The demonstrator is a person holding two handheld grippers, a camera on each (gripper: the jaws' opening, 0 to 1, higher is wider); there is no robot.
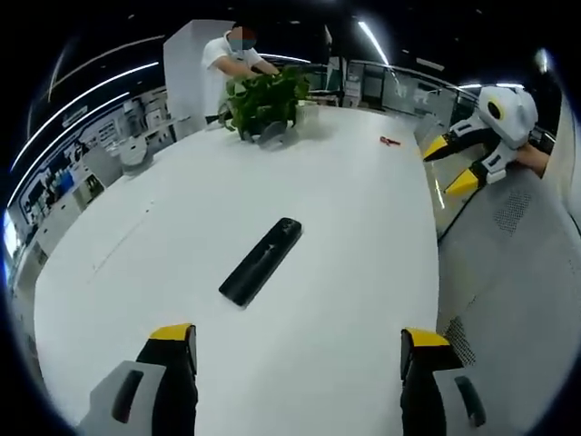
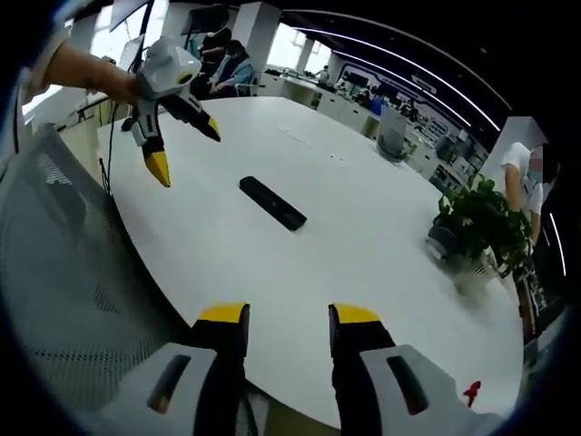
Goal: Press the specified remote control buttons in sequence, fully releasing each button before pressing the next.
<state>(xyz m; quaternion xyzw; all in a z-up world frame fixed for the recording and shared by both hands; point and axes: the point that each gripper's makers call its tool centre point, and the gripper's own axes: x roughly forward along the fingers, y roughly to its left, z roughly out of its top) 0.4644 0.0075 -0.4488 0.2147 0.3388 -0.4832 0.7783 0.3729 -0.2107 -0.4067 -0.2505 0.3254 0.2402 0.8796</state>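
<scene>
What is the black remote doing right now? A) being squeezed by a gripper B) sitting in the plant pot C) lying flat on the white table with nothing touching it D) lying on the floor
C: the remote lies flat on the white table, and both the left gripper and the right gripper are open and apart from it.

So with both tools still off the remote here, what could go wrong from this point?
1. The remote lies loose on the smooth white table, so a slanted press might push it along instead of working a button.
2. Its buttons are too small to tell apart here, so a wide-open left tool could catch the wrong one.
3. The right tool hangs near the table edge by the mesh chair, which could snag it.
</scene>
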